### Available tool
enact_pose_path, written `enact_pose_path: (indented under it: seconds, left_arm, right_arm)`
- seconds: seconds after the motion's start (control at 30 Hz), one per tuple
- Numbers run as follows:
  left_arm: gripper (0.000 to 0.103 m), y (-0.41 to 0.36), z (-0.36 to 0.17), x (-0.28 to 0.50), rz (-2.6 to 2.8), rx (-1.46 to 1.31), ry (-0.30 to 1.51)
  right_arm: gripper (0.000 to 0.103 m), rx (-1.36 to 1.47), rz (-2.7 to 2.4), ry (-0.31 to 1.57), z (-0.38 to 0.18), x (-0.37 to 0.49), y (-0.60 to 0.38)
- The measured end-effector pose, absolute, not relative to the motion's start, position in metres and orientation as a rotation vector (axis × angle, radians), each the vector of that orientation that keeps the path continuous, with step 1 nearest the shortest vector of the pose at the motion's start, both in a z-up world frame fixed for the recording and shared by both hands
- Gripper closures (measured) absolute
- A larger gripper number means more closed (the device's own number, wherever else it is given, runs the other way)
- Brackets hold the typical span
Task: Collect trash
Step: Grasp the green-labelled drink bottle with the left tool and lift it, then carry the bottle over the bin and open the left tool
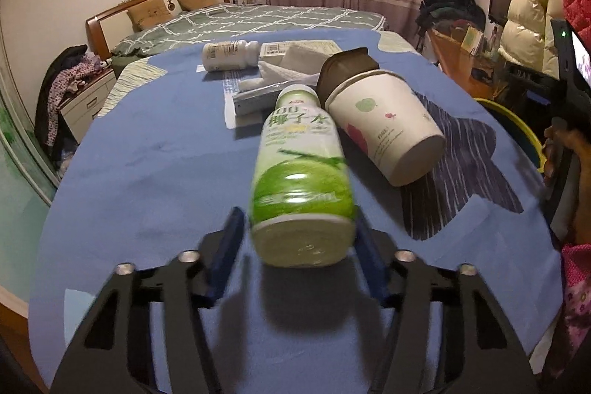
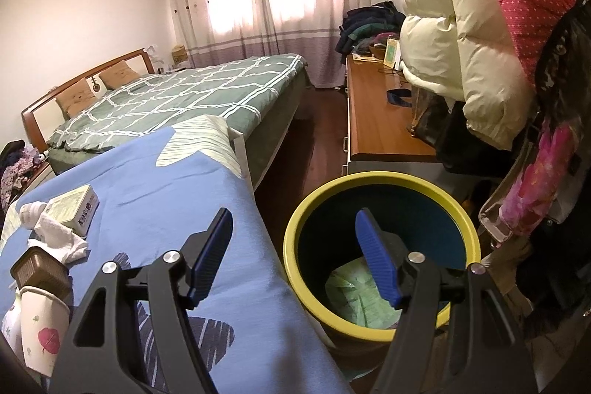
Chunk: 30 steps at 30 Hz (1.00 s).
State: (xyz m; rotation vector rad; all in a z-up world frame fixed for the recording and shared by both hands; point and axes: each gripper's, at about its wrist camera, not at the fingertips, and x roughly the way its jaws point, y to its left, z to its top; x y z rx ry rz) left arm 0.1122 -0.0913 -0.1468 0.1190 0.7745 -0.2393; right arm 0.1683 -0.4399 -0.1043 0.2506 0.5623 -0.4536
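A green and white drink bottle lies with its base between the fingers of my left gripper; the jaws are wide, the right pad touches it and the left pad stands apart. It looks blurred and slightly lifted above the blue cloth. A white paper cup lies on its side right of the bottle, with a brown tub behind it. A white pill bottle, tissues and a box lie farther back. My right gripper is open and empty above the yellow-rimmed bin, which holds a green wrapper.
The blue cloth table ends just left of the bin. A bed stands behind it. A wooden desk and hanging coats crowd the right side. A nightstand with clothes is at the far left.
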Motion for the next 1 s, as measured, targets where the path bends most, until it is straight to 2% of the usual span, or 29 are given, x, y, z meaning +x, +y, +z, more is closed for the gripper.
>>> enact_pose_path:
  seconds: [0.37,0.53,1.0]
  left_arm:
    - [0.051,-0.078,-0.089,0.117,-0.196,0.165,0.607]
    - [0.051,-0.071,-0.066,0.134,-0.201,0.147,0.603]
    - [0.052,-0.079,-0.052,0.188,-0.207,0.132,0.585]
  right_arm:
    - [0.037,0.259,-0.44,0.559,-0.103,0.167,-0.438]
    - [0.037,0.26,-0.44,0.559,-0.103,0.167,-0.438]
    - [0.037,0.271,-0.418,0.568,-0.104,0.168,-0.433]
